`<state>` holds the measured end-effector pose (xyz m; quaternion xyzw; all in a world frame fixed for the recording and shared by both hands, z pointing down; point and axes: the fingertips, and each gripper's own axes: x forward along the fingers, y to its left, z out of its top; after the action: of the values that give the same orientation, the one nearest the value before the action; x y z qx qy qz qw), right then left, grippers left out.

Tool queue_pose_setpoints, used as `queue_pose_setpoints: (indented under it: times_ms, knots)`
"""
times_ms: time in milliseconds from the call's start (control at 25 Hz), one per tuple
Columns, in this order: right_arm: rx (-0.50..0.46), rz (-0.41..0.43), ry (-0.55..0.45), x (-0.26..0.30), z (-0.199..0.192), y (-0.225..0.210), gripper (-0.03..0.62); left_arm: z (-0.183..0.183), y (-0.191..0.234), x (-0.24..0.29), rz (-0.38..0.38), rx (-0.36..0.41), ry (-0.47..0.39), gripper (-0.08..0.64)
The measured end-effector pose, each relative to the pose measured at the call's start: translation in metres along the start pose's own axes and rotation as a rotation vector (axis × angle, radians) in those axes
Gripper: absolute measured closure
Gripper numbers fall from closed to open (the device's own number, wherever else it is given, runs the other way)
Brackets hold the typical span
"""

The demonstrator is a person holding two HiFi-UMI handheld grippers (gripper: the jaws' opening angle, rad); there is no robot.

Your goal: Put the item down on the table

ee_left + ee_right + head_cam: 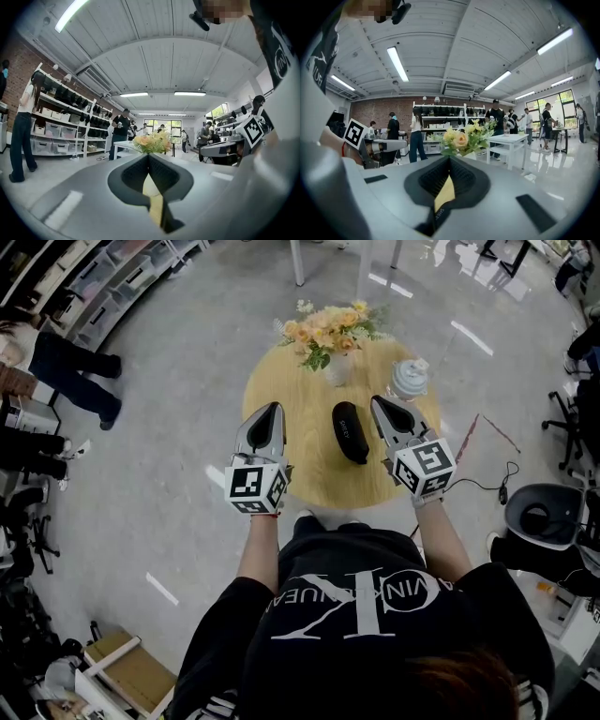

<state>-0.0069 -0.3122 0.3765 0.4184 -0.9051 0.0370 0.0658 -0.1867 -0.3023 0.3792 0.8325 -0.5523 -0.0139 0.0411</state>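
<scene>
- Left gripper [272, 411]: clenched, pads pressed together, nothing between them
- Right gripper [379, 403]: likewise clamped tight on nothing, pads meeting in a thin line
- Both held out over the near half of the table [281, 381], tips pointing away from the person, roughly parallel
- Item [351, 432]: black, oblong, lying flat on the table between the two grippers, apart from both, nearer the right one; pale print on top, too small to read
- Table: round, light wood, on a grey floor
- Flowers [330, 330]: peach and yellow with green leaves, in a white vase [337, 369] at the far side of the table, beyond the item
- Jar [409, 381]: pale, lidded, upright on the right of the table, just beyond the right gripper's tip
- Marker cube [255, 486] at the back of the left gripper, another on the right one, each next to a hand
- Along both pairs of jaws: flowers dead ahead, just above the meeting pads
- Left gripper view: right gripper off to the right side, shelves [65, 117] with bins along the left wall, several people standing farther back
- Right gripper view: left gripper off to the left, a white table [513, 140] to the right, brick wall and shelves behind
- Bystander [66, 362] in dark trousers at the left edge of the head view, well apart from the table
</scene>
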Motion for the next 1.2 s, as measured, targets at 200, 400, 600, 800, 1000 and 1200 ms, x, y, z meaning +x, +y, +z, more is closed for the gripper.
queue_pose_setpoints:
  times_ms: [200, 400, 600, 800, 1000, 1200]
  knots:
    - [-0.001, -0.003, -0.004, -0.0004, 0.0013, -0.0018, 0.578, -0.0008, 0.0004, -0.0014, 0.008, 0.007, 0.002, 0.548]
    - [0.001, -0.003, -0.004, -0.001, -0.0012, -0.0015, 0.578, 0.0001, 0.0014, -0.0033, 0.015, 0.009, -0.003, 0.548]
    - [0.004, -0.004, -0.005, -0.0014, -0.0025, -0.0019, 0.578, 0.0014, 0.002, -0.0054, 0.025, 0.018, -0.012, 0.548]
    - [0.002, 0.001, -0.001, -0.0017, -0.0045, 0.0005, 0.578, -0.0005, 0.0024, -0.0072, 0.027, 0.015, -0.008, 0.548]
    - [0.005, 0.004, -0.001, -0.0015, -0.0058, 0.0024, 0.578, -0.003, 0.0028, -0.0084, 0.028, 0.016, -0.001, 0.548]
    - [0.003, 0.011, 0.005, -0.0012, -0.0064, 0.0056, 0.578, -0.0046, 0.0032, -0.0095, 0.031, 0.013, 0.007, 0.548]
